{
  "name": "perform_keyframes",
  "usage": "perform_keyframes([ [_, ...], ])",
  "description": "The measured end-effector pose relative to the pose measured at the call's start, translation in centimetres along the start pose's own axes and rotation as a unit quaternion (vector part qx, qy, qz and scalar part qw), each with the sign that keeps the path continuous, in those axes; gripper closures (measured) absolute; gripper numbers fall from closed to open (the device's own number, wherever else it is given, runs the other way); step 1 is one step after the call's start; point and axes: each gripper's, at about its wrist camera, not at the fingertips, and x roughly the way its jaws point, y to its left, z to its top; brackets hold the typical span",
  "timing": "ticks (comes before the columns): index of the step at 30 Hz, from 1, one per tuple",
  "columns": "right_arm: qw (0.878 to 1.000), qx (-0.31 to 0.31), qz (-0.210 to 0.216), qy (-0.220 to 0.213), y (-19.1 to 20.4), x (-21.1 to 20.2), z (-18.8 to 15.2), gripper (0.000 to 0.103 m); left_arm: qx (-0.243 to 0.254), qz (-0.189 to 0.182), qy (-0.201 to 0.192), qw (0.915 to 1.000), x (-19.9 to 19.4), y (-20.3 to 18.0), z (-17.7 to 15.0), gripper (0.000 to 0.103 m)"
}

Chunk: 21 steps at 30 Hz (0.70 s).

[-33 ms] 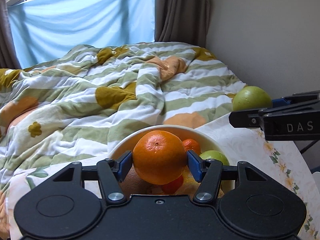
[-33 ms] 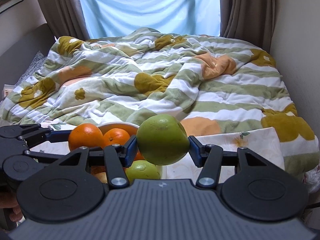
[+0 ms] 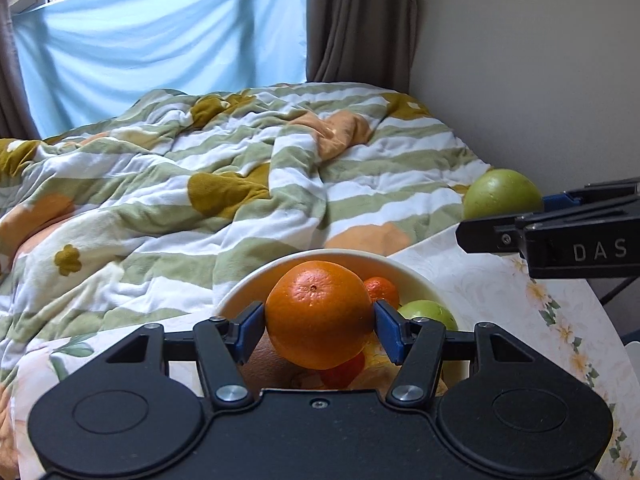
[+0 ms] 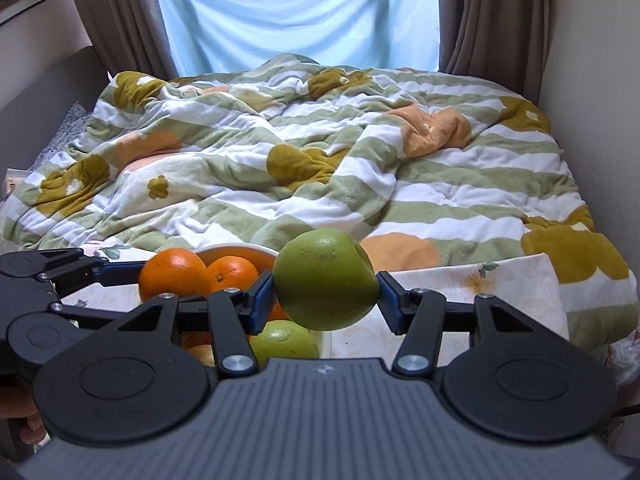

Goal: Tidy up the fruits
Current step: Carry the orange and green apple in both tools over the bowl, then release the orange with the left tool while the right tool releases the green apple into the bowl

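Left hand-held gripper point(image 3: 320, 326) clamped on orange point(image 3: 318, 314) – right hand-held gripper point(image 4: 326, 298) on green fruit point(image 4: 326, 278) (above bowl point(image 3: 240, 296)).

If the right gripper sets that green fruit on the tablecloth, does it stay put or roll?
Likely rolls: the green fruit looks nearly round, with no flat side showing. The right gripper pinches it only at its two sides, so it may twist in the grip. The skin looks smooth and firm, probably somewhat slippery.

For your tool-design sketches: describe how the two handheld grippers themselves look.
Both grippers, left and right, are matte black, with round housings, silver screws, linkage bars and blue finger pads. The right one has a ribbed grey top and white "DAS" lettering on its side.
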Motion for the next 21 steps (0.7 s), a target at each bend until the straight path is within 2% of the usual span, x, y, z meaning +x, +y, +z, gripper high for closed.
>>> perform_keyframes([
  [8, 1.000, 0.005, -0.006, 0.003, -0.4, 0.5, 0.3, 0.034, 0.027, 0.006, 0.000, 0.9996, 0.7, -0.5, 0.0, 0.037],
  [11, 1.000, 0.006, -0.003, 0.003, -0.5, 0.6, 0.3, 0.034, 0.029, 0.011, -0.017, 0.9994, 0.1, -0.4, 0.1, 0.005],
  [15, 1.000, 0.004, 0.000, 0.005, -0.7, 1.2, 0.3, 0.034, 0.015, 0.006, -0.023, 0.9996, -0.8, 0.3, 0.0, 0.004],
  [21, 1.000, -0.007, 0.007, 0.006, 0.2, 1.2, 0.5, 0.034, -0.007, 0.024, -0.026, 0.9993, -3.1, 1.8, -1.2, 0.004],
])
